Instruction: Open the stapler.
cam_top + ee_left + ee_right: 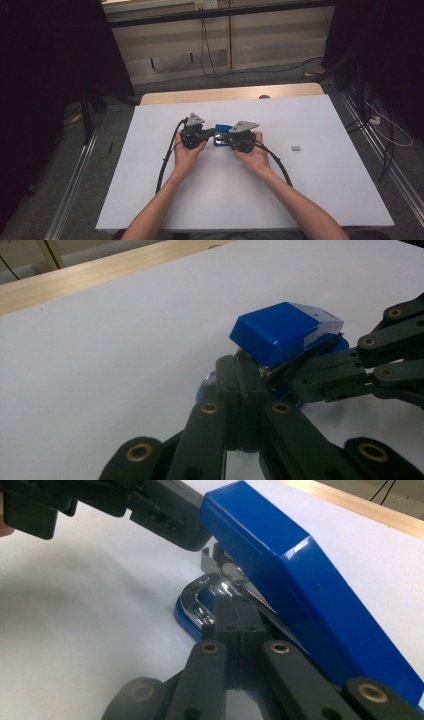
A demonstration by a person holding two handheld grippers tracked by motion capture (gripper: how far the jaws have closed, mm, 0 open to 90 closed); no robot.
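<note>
Two grippers meet at mid-table over a blue stapler (223, 135), which we seem to be working open. Our left gripper (209, 133) has its jaws pressed together, tips poked in under the raised blue top (280, 330). Our right gripper (231, 142), jaws likewise pressed together, noses at the chrome base (202, 597), probably to steady it. A small grey piece (296, 148) lies well right.

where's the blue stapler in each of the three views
High view: the blue stapler sits mid-table between the left gripper and the right gripper.
Left gripper view: right of centre, just beyond the shut jaws.
Right gripper view: upper right, running down to the corner.
Shared landmark: the wooden table edge past the white surface.
</note>
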